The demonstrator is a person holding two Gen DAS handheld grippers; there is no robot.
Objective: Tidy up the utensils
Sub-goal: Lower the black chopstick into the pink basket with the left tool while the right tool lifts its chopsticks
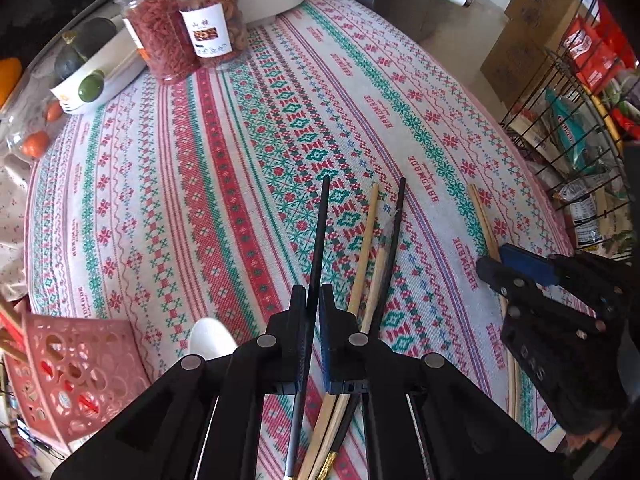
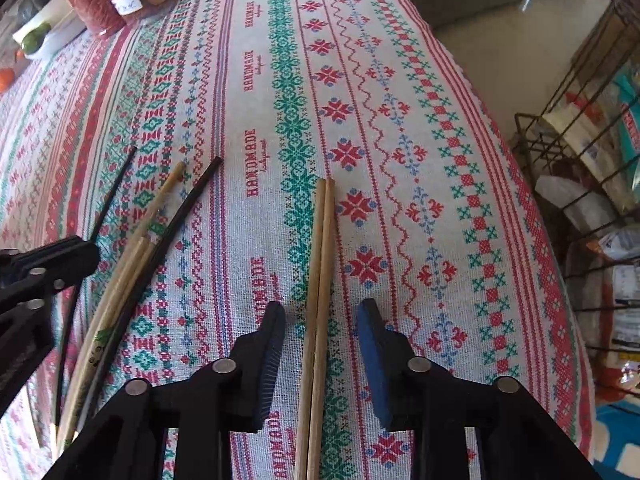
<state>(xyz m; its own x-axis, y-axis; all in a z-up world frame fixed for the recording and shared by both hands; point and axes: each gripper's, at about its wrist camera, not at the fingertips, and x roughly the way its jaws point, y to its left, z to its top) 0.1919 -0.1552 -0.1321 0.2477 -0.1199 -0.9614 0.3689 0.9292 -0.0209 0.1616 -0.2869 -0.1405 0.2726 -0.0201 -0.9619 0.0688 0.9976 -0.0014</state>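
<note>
While my left tongs (image 1: 313,300) pinch one black chopstick (image 1: 322,216), my right tongs (image 2: 322,320) stand open around the wooden pair (image 2: 323,248); I should close centred so both sticks are caught.

Daylight fills both views, soft and even, brightest on the floor (image 2: 496,52) at the far right. The tablecloth (image 1: 224,184) shows its stitched pattern crisply in the middle, with only faint, short shadows beside the chopsticks (image 2: 320,280). Fisheye distortion bends straight stripes into arcs and darkens the corners to black. The wire rack (image 2: 580,152) at the right edge smears slightly, and the far-left jars (image 1: 180,36) look soft.
</note>
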